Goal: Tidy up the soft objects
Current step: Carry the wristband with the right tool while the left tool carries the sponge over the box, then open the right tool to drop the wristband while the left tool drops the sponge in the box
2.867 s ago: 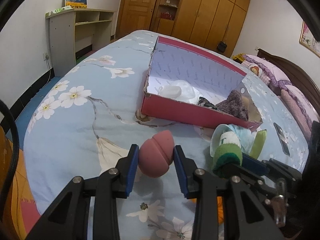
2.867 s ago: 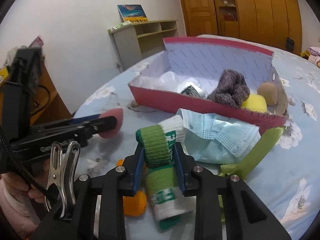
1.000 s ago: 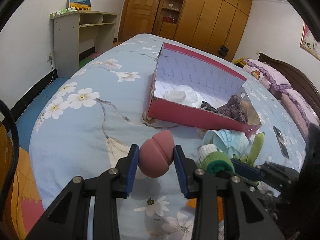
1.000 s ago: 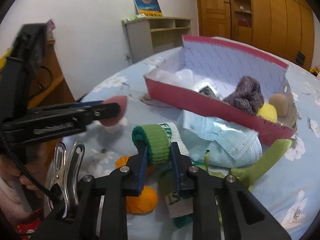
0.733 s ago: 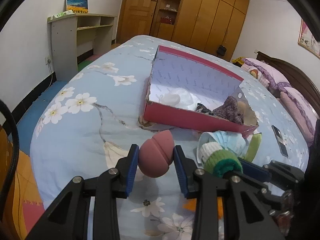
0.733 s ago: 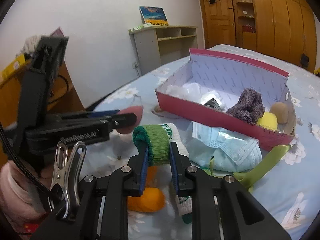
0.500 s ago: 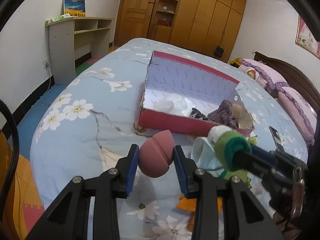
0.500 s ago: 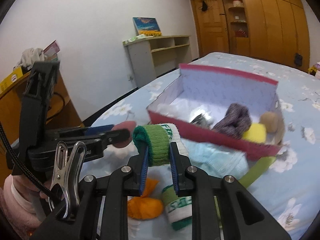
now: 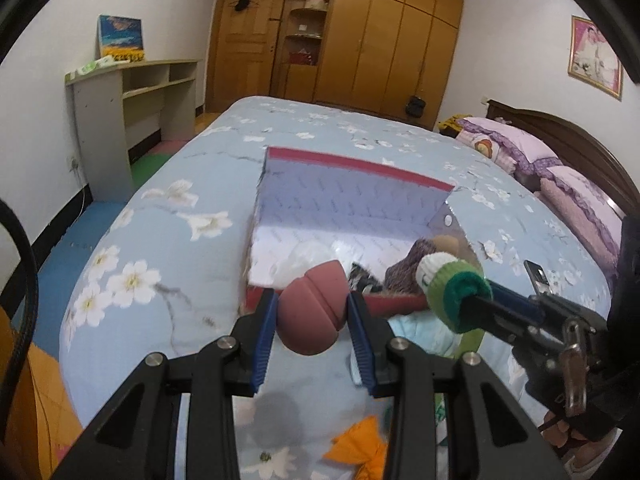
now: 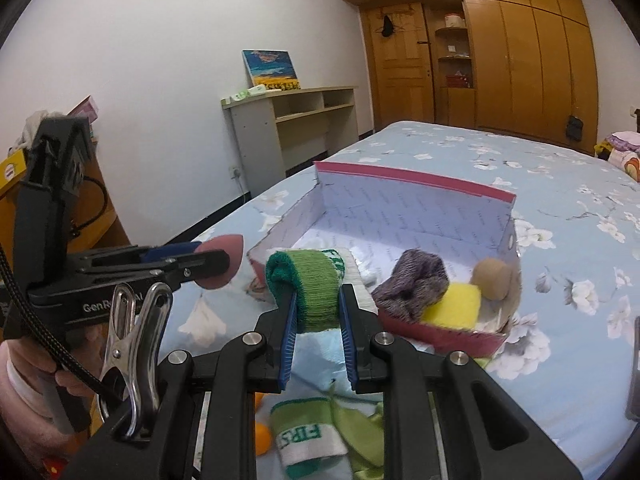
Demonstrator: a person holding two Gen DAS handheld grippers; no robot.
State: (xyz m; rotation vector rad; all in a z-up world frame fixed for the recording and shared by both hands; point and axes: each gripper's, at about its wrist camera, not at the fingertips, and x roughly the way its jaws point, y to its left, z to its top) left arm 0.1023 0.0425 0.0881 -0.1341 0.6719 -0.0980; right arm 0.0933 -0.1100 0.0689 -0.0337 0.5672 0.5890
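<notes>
My left gripper (image 9: 312,316) is shut on a pink egg-shaped makeup sponge (image 9: 314,310), held above the bed in front of the red cardboard box (image 9: 348,162). My right gripper (image 10: 318,314) is shut on a rolled green and white sock (image 10: 316,282), lifted clear of the quilt. In the left wrist view that sock (image 9: 452,290) hangs to the right of the sponge; in the right wrist view the sponge (image 10: 222,258) is at the left. The box (image 10: 416,184) holds a purple knit item (image 10: 412,280), a yellow sponge (image 10: 456,306), a tan ball (image 10: 492,274) and white stuffing.
On the floral quilt below lie a second green sock (image 10: 308,438), a pale blue face mask (image 9: 420,334), an orange cloth (image 9: 360,444) and a green strap (image 10: 360,432). A phone (image 9: 538,276) lies right of the box. Pillows (image 9: 516,148), a shelf unit (image 9: 132,112) and a wardrobe stand beyond.
Both grippers have risen with their loads. The sock has left the quilt, and the box now sits lower and closer in both views.
</notes>
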